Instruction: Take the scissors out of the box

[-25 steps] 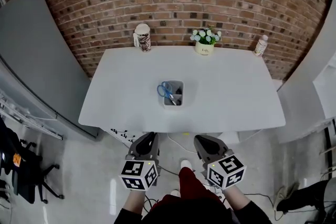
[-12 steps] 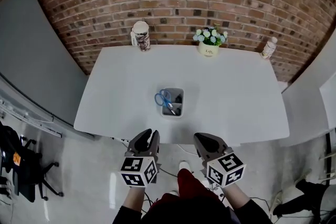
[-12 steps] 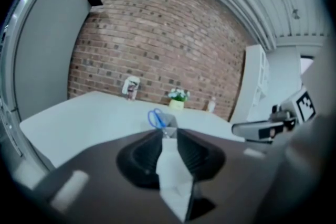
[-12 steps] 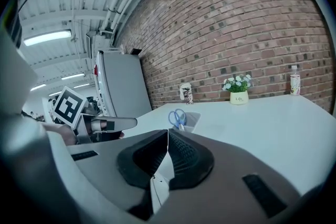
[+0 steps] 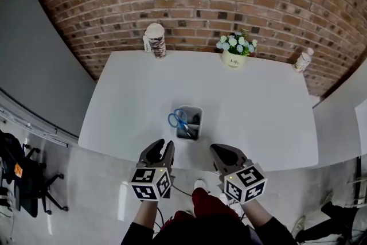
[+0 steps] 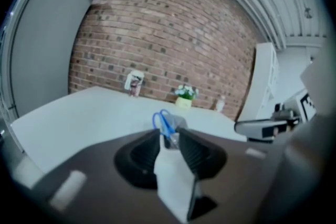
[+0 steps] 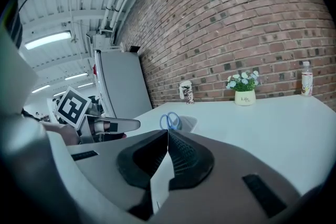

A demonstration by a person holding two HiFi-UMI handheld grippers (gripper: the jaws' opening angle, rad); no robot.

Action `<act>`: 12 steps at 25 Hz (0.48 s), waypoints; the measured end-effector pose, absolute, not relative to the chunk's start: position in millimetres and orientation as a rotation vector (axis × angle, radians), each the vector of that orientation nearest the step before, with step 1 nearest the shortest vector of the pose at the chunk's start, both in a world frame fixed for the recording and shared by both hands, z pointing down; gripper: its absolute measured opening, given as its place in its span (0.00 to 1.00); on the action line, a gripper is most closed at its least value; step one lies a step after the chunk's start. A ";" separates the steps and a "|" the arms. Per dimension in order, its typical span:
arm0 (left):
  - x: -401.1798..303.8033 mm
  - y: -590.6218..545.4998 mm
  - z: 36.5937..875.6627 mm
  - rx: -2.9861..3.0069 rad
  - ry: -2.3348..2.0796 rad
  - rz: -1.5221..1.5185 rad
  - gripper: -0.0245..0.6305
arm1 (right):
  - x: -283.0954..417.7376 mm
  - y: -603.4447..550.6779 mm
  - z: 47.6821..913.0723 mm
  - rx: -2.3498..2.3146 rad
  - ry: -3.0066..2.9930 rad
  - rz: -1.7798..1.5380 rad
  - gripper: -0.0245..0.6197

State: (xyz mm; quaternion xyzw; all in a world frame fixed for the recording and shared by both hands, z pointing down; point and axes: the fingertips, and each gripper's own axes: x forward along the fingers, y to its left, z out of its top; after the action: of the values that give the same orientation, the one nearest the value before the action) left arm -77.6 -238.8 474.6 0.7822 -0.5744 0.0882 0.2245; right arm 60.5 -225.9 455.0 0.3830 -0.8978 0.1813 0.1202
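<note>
Black ribbed fingers of the left gripper [image 6: 169,138] stand apart, having just been opening, with nothing between them; those of the right gripper [image 7: 167,136] are together. Ahead on the desk [image 5: 258,117], the box [image 5: 189,108] holds the scissors [image 5: 179,119], blue handles up, leaning toward the nearer left gripper.

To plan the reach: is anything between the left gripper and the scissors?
Nothing visible. Only bare table separates the left gripper, its empty jaws having just been opening, from the scissors, handles up in the box.
</note>
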 end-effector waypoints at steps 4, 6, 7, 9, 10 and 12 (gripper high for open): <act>-77.9 -256.3 482.0 2.134 -1.589 0.263 0.21 | 60.2 -244.2 459.0 1.106 -2.621 0.543 0.05; -77.9 -264.7 486.8 2.121 -1.588 0.274 0.21 | 60.8 -252.5 462.3 1.101 -2.616 0.554 0.05; -77.5 -268.8 489.3 2.114 -1.587 0.279 0.21 | 61.7 -256.3 464.2 1.099 -2.612 0.561 0.05; -76.4 -276.6 494.2 2.098 -1.583 0.284 0.21 | 63.9 -263.1 468.0 1.094 -2.606 0.575 0.05; -75.9 -280.2 496.4 2.089 -1.579 0.284 0.21 | 64.9 -266.2 469.8 1.093 -2.602 0.581 0.05; -75.7 -286.7 500.6 2.072 -1.571 0.283 0.21 | 66.2 -271.6 473.8 1.088 -2.595 0.595 0.05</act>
State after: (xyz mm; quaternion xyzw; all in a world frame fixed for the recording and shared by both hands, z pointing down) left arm -75.7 -286.7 500.6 0.7649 -0.5800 0.1043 0.2600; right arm 66.2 -271.6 473.8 0.3750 -0.8944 0.2049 0.1323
